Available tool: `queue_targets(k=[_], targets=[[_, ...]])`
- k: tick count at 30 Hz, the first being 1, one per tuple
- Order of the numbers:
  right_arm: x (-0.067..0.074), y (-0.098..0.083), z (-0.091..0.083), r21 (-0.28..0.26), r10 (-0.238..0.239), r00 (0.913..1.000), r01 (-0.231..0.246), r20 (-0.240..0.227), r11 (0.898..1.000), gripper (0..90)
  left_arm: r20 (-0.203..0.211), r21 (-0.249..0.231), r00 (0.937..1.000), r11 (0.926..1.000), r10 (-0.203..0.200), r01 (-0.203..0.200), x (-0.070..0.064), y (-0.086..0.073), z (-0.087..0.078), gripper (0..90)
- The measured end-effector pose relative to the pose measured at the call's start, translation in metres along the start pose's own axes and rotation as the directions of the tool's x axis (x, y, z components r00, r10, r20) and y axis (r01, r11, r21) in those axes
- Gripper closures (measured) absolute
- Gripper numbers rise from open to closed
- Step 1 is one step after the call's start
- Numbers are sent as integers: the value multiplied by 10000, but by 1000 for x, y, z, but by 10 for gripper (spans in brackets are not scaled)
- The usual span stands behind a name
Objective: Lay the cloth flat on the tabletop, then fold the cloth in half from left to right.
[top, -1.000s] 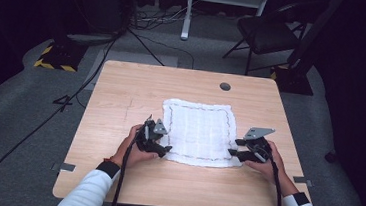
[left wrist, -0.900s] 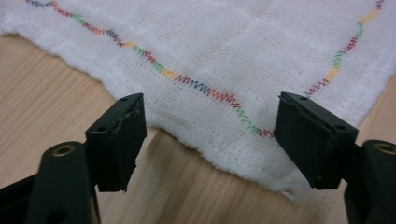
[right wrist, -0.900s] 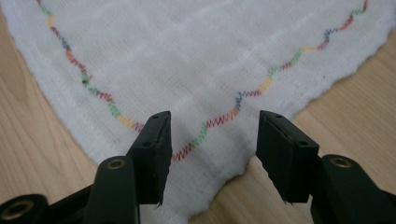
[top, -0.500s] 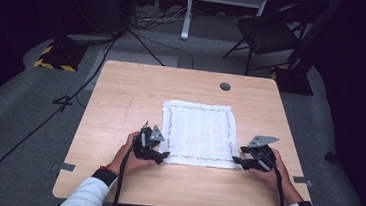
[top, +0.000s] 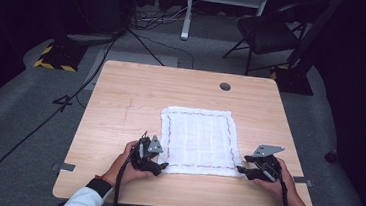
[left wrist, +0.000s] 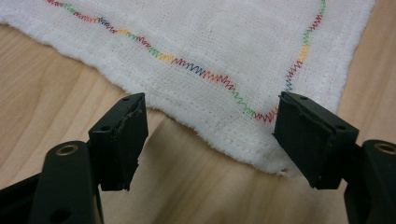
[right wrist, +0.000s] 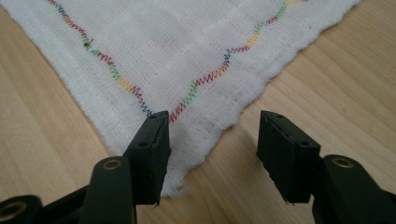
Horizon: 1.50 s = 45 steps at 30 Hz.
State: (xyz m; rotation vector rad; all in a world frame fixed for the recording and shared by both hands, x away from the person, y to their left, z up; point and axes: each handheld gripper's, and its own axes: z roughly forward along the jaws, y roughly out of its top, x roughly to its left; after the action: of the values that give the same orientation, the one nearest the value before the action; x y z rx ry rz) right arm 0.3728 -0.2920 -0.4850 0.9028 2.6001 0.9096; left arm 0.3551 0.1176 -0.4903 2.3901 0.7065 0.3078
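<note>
Wooden bench [top: 120, 107] carries the white cloth [top: 197, 137]; left gripper [top: 158, 167] and right gripper [top: 243, 171] gape wide at its near corners, risking pinching only fraying hem, which slips

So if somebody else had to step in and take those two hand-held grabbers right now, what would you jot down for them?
Left gripper: fingers open, at the near left corner of the white cloth, nothing gripped.
Right gripper: fingers open, at the near right corner, nothing gripped.
The cloth lies flat and spread out on the wooden table, coloured stitching around its border.
Done: both grippers lined up with the two near corners.
Left: close on each corner; after that probably lift and fold, but that is a guess.
</note>
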Motion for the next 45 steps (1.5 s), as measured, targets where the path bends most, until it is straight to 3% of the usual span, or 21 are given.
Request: queue_targets(k=[4,7,12,18,26,34,42,45], targets=[[5,1,-2,38,-210,9998,210,51,9998,424,199,46,9993,9995,316,-317,-9,2,-7,232],[4,4,-5,-228,-123,9999,126,111,9997,401,240,-273,9992,9991,317,-311,-8,3,-14,222],[1,7,-8,-476,5,9999,3,165,9989,403,93,-631,9998,9979,172,-166,5,7,-21,215],[4,13,-6,-648,-256,9997,260,60,9976,417,-181,-1008,9998,9949,-86,67,18,6,-28,215],[6,19,-10,-923,-364,9991,382,203,9950,413,-242,-1039,9995,9944,-192,166,23,5,-30,216],[6,27,-15,-1391,-327,9995,329,41,9897,414,-339,-1263,9988,9915,-354,309,29,8,-34,212],[14,42,-11,-1634,-656,9976,613,-216,9847,423,-585,-1696,9951,9832,-791,682,50,18,-35,208],[21,50,-5,-1615,-868,9952,786,-446,9837,424,-680,-1567,9941,9850,-841,726,61,24,-31,200]])
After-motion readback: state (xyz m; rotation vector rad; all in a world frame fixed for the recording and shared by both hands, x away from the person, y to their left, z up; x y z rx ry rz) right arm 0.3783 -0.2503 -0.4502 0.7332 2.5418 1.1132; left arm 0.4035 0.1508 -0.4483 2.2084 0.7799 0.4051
